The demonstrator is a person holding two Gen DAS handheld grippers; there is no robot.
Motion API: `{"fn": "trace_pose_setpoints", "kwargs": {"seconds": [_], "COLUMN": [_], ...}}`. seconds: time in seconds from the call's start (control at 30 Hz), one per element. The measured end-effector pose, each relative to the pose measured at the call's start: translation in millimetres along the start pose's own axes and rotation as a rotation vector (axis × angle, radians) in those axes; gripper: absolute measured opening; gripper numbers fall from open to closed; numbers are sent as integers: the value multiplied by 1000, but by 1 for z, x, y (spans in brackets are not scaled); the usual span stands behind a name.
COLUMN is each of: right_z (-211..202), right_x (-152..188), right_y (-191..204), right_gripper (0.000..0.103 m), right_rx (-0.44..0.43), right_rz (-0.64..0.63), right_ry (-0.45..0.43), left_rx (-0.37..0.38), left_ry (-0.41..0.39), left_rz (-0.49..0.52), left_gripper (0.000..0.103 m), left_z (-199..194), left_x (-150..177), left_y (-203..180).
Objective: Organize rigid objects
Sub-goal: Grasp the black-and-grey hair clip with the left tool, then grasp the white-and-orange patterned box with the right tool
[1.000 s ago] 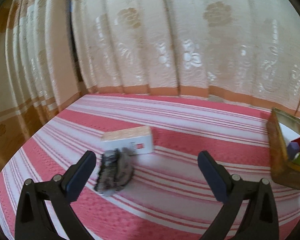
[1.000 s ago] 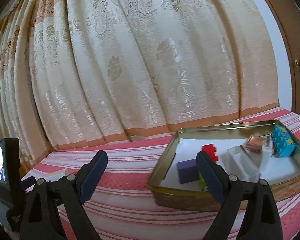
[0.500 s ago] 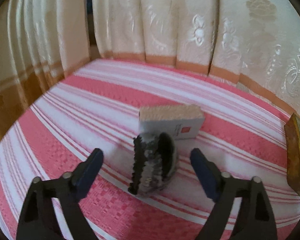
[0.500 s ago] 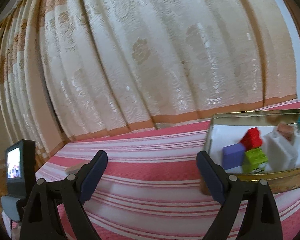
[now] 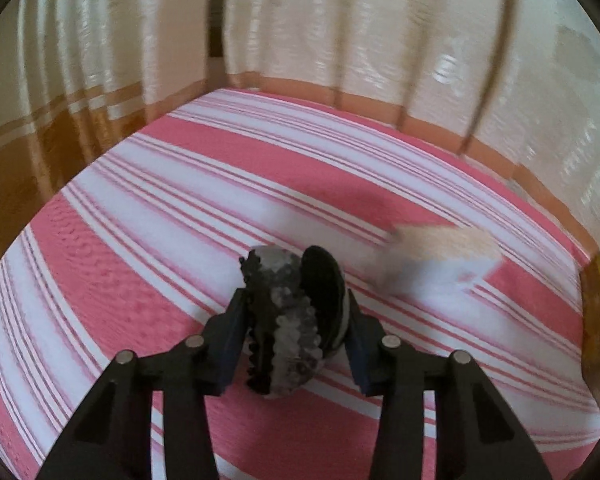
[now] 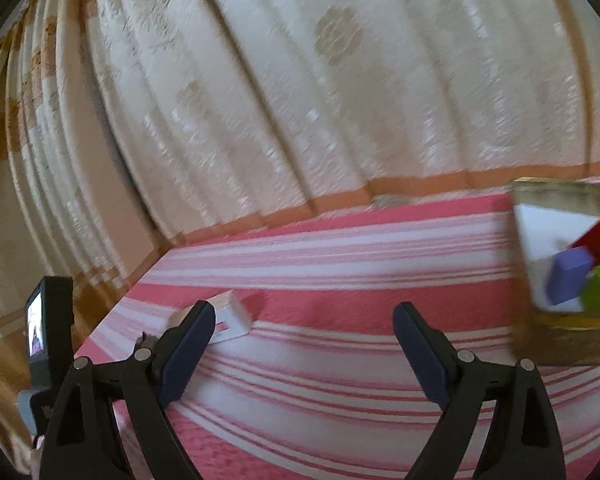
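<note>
Jaws, left gripper (image 5: 294,344): closing around a dark, bumpy grey-and-black object (image 5: 288,320); pads at its sides, contact unclear through blur.
Jaws, right gripper (image 6: 302,354): spread wide, nothing between them.
Curtain (image 6: 300,80): cream, patterned, behind the surface.
Cloth (image 5: 180,208): pink and white stripes, covers the surface.
Tin tray (image 6: 560,336): gold, far right; holds red, purple and green blocks.
Box (image 5: 432,256): white, tan top, just beyond the grey-and-black object.

white box (image 5: 432,258) motion-blurred, gold tin (image 6: 568,276) cut off at edge
</note>
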State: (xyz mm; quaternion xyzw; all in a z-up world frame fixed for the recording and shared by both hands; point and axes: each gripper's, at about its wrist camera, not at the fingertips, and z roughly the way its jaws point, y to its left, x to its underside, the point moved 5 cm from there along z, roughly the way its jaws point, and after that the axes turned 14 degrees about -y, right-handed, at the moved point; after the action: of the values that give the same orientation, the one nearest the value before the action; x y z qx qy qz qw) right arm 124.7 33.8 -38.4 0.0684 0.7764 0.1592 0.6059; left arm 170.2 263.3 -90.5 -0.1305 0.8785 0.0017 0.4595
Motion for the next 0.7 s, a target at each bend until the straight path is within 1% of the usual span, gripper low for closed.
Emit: {"fn": "trace_pose_setpoints", "kwargs": {"seconds": [0.13,0.3,0.33,0.4,0.47,0.5,0.6,0.7], "right_z": [25,59,65,73,82,87,101,113], "right_x": [13,33,36,36,37,38,43,51], "right_y": [30,70,77,84,92,93,93,95], "right_gripper": [92,92,92,92,93,93,93,93], "right_rx": [-68,-137,-140,-132,-118,-109,-118,-89], "right_rz": [-32,-70,-88,-98,-137,-146,-116,-126], "right_ry": [89,207,222,214,219,230,280,338], "left_rx": [-38,-50,-59,-88,-94,-101,-120,-126], "left_ry": [-5,-6,-6,-13,-14,-13,-13,-13], "left_rz": [-36,-48,-56,-88,-95,-92,-89,-95], "left_gripper": [44,44,44,44,44,44,44,44], "left_z": [9,13,13,12,12,11,13,14], "left_x": [-8,-11,-11,-14,-15,-16,-17,-17], "left_y": [20,25,28,38,42,42,45,47]}}
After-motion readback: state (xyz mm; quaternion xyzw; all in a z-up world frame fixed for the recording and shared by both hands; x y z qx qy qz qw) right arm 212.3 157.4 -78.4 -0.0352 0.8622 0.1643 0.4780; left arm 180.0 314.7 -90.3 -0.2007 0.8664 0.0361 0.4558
